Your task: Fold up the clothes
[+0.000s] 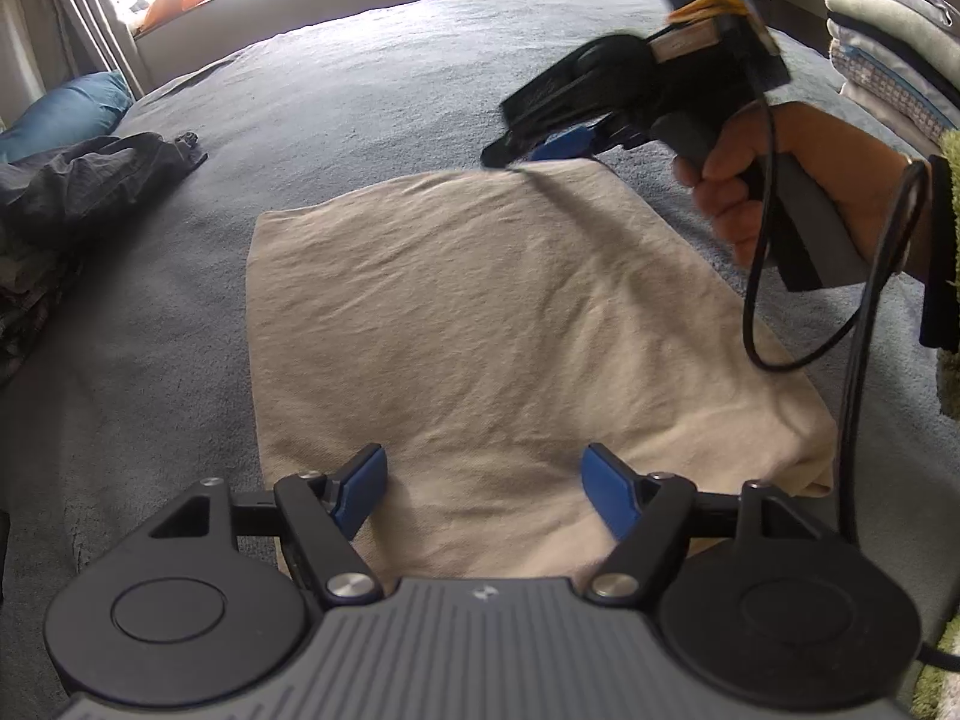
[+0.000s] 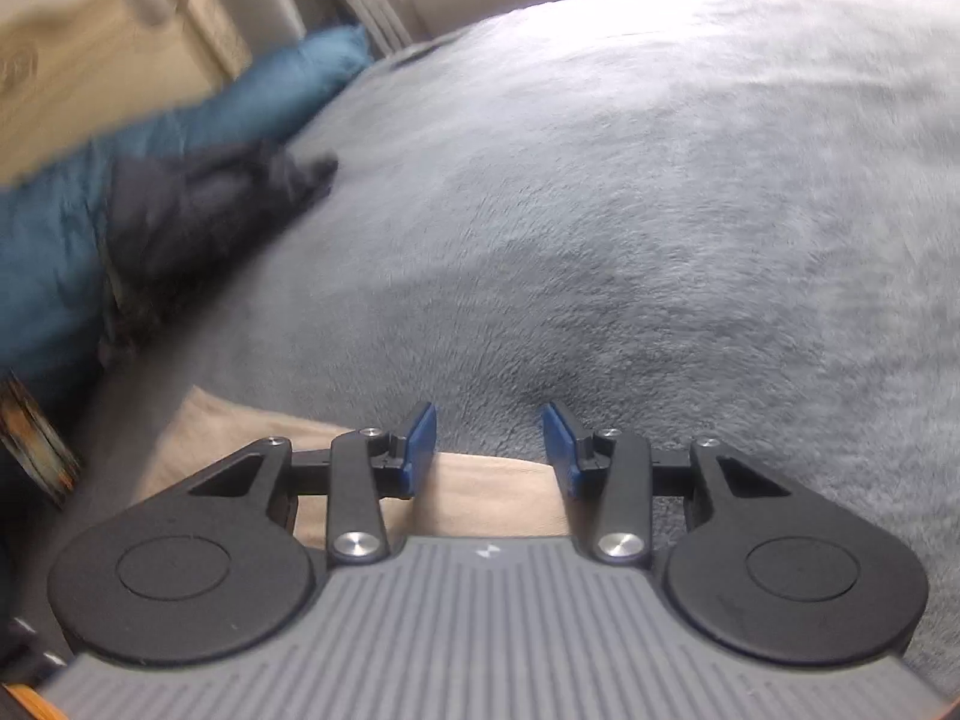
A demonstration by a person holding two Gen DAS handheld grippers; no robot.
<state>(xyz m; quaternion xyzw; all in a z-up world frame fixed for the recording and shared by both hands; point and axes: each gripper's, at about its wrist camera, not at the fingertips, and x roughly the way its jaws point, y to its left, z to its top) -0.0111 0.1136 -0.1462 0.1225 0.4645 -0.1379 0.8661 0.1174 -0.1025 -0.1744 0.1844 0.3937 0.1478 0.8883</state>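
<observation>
Lying flat on the grey fleece blanket (image 1: 372, 90), the beige garment (image 1: 480, 312) is already folded into a neat rectangle, its creased edge on the left and a thicker, layered edge on the right; that squared shape suggests the fold is done or nearly so, and both tools appear to be letting go rather than taking hold.

Poised over the near edge of the cloth, the left gripper (image 1: 483, 483) has its blue pads spread wide with only bare fabric between them and nothing pinched; it is released, held low, probably so the fold settles without being dragged.

At the far right corner of the garment the right gripper (image 1: 555, 147) is carried in a hand (image 1: 774, 180), its cable (image 1: 756, 276) looping down across the cloth; in its own wrist view the right gripper (image 2: 489, 441) has its jaws parted, the beige edge lying beneath them and grey blanket beyond, no cloth caught between the pads; it too is released, though that view is blurred, so light contact with the fabric cannot be ruled out.

Far to the left a dark crumpled garment (image 1: 90, 174) waits beside a blue pillow (image 1: 66, 111), apparently the unfolded heap; at the far right a stack of folded laundry (image 1: 888, 54) rises, likely where the beige piece belongs next.
</observation>
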